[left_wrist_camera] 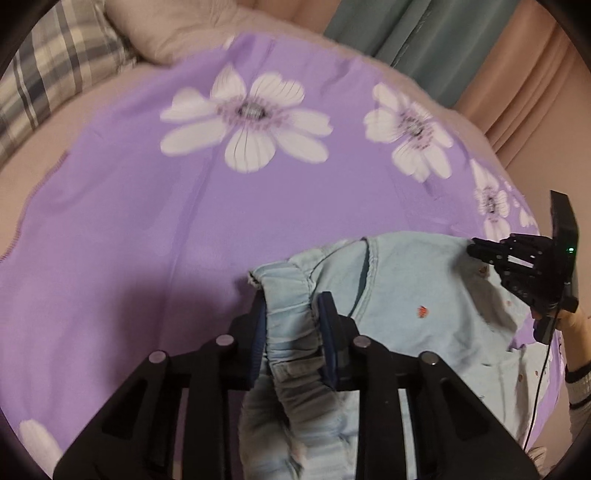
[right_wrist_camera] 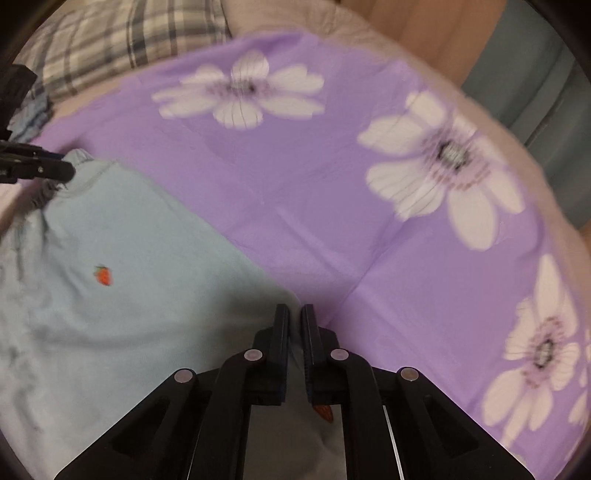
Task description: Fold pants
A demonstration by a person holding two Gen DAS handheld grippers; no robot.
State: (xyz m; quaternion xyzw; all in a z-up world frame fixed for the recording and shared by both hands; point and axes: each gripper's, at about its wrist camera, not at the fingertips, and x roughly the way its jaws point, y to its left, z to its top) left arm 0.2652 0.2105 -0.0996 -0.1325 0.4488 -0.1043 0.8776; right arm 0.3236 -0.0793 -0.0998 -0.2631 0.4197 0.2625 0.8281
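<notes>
- Purple flowered sheet [left_wrist_camera: 155, 229] covering the bed, taking up most of both views, big white blooms toward 12 and 2 o'clock.
- Plaid pillow [left_wrist_camera: 55, 74] up around 10 o'clock in the left wrist view, beige pillow [left_wrist_camera: 177, 33] right beside it.
- Teal curtain [left_wrist_camera: 424, 40] hanging at about 1 o'clock.
- Light blue pants [left_wrist_camera: 413, 295] lying on the sheet, down around 5 o'clock for the left camera, 8 o'clock for the right one.
- Left gripper [left_wrist_camera: 291, 325] clamped on the bunched elastic waistband [left_wrist_camera: 291, 306] at 6 o'clock.
- Right gripper [right_wrist_camera: 294, 332] pinched nearly closed on a thin edge of the pants, 6 o'clock.
- Tiny strawberry print [right_wrist_camera: 103, 276] on the fabric around 9 o'clock.
</notes>
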